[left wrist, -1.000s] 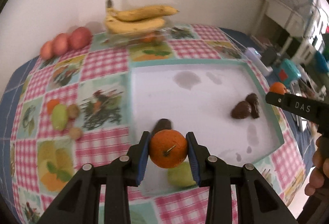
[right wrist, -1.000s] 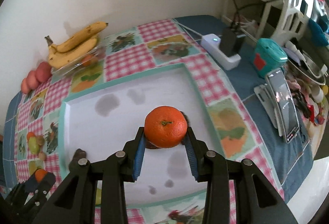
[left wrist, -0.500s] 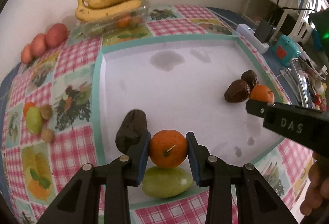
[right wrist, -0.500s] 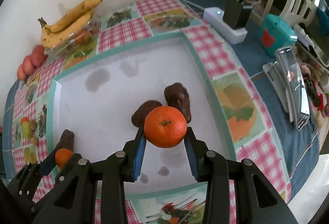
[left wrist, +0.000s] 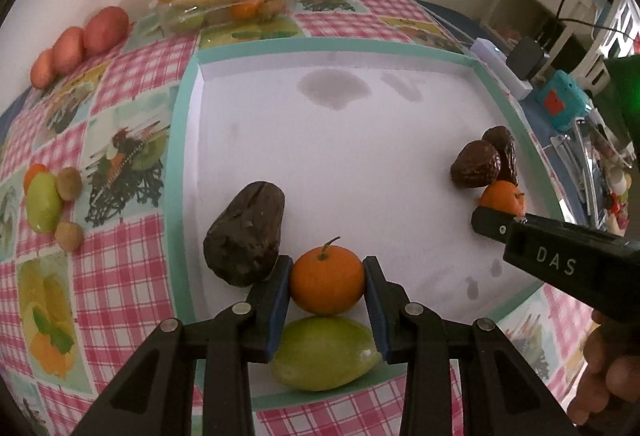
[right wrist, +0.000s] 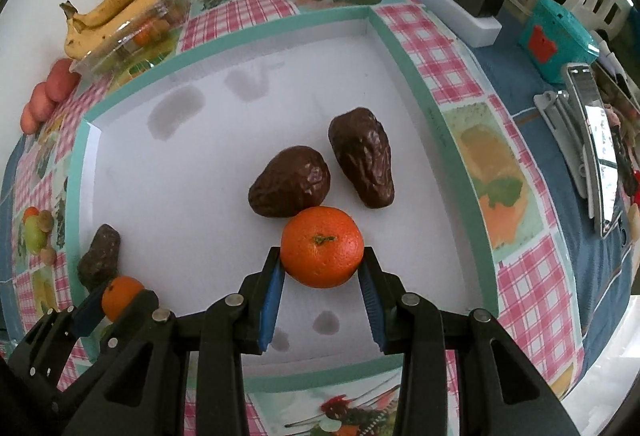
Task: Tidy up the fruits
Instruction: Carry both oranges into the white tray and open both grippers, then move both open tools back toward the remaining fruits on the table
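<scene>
The left gripper (left wrist: 326, 290) clamps a small round orange tangerine (left wrist: 326, 281); the right gripper (right wrist: 320, 276) clamps another orange tangerine (right wrist: 322, 246). Set each on the white teal-rimmed tray (left wrist: 188, 140) before releasing: the left at 5 o'clock of the dark wrinkled avocado (left wrist: 245, 234), probably just clear of the green mango (left wrist: 325, 353).

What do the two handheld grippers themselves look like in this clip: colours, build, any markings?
Both are matte black plastic. The left gripper and right gripper each have two angular fingers lined with ribbed blue pads and fastened with round silver bolts. The side of the right gripper's body carries white letters "DAS". No cables or sleeves show.
</scene>
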`<control>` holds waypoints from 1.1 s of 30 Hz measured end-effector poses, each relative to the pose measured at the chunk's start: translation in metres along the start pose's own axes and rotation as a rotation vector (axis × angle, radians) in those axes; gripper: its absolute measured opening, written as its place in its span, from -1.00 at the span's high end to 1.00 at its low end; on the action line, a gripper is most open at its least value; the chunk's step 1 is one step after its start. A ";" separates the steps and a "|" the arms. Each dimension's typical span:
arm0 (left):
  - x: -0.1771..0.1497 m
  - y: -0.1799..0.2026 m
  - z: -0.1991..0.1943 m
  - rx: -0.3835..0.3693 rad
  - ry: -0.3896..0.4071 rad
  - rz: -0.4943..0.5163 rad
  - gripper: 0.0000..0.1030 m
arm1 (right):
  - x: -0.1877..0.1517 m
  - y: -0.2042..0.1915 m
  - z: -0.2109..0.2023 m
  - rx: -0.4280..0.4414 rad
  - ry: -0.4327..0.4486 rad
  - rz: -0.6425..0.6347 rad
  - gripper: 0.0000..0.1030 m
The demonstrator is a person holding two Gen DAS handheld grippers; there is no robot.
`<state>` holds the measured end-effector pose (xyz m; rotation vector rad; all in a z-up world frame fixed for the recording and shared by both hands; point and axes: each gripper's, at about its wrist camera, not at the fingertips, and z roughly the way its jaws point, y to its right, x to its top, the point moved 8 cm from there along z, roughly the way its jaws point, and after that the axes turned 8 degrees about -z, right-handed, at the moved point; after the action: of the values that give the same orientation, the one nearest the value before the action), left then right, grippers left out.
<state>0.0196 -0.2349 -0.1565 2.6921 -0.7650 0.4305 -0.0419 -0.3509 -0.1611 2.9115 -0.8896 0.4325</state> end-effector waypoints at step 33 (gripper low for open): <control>0.007 0.017 -0.030 0.000 0.043 0.079 -0.43 | 0.015 0.009 -0.012 -0.039 0.096 -0.001 -0.32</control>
<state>0.0103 -0.2413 -0.1233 2.6503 -0.8605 0.5052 -0.0381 -0.3645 -0.1456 2.8290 -0.8735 0.5440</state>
